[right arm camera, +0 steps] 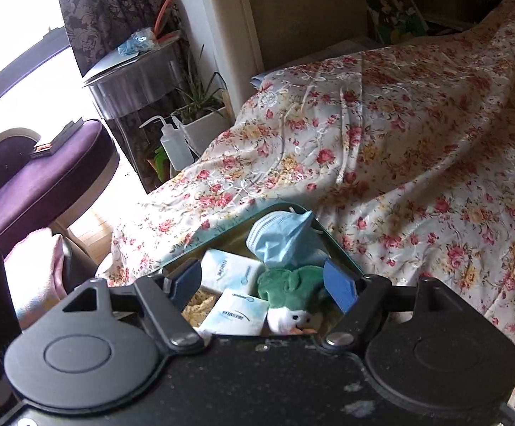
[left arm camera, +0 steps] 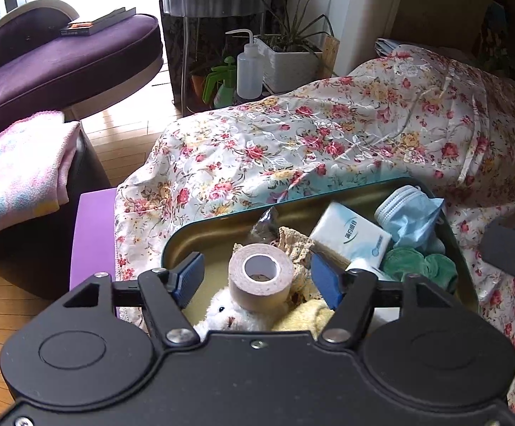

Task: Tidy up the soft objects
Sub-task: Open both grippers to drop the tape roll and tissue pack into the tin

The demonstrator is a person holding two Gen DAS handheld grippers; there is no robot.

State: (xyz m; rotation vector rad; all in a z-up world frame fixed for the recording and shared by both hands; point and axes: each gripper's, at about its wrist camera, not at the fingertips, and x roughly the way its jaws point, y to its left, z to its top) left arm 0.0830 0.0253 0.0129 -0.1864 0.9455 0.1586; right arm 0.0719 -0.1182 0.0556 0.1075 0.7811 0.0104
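Floral cloth [left arm camera: 328, 135] covers a large low surface that fills most of both views; beyond it, at 11 o'clock in the left wrist view, stand a purple couch [left arm camera: 55, 60], a planter [left arm camera: 289, 60] and a squeeze bottle [left arm camera: 248, 67], with a pink towel [left arm camera: 19, 163] on a dark stool at 9 o'clock. On the cloth sits the tray [left arm camera: 186, 238], a shallow metal tin with a gold interior, rigid and probably light enough to slide if pushed. Its contents, largest first: a blue face mask [right arm camera: 282, 238] at 1 o'clock, limp and near weightless, best pinched at a folded edge; two tissue packs [right arm camera: 232, 269], soft but slick in their film, best gripped across the short sides; a green plush [right arm camera: 289, 284], compressible, which should hold anywhere on its body; a white plush [left arm camera: 225, 312] and yellow cloth [left arm camera: 303, 316] at 6 o'clock, both yielding; and a tape roll [left arm camera: 259, 273], the one stiff item, resting on the white plush, best taken across its outer wall. Left gripper [left arm camera: 257, 277] hangs over the tray with jaws spread on either side of the tape roll, pads clear of it. Right gripper [right arm camera: 261, 284] hangs over the tray's other end, jaws spread wide above the tissue packs and green plush, gripping nothing. Judged from this, most soft items already lie in the tray.
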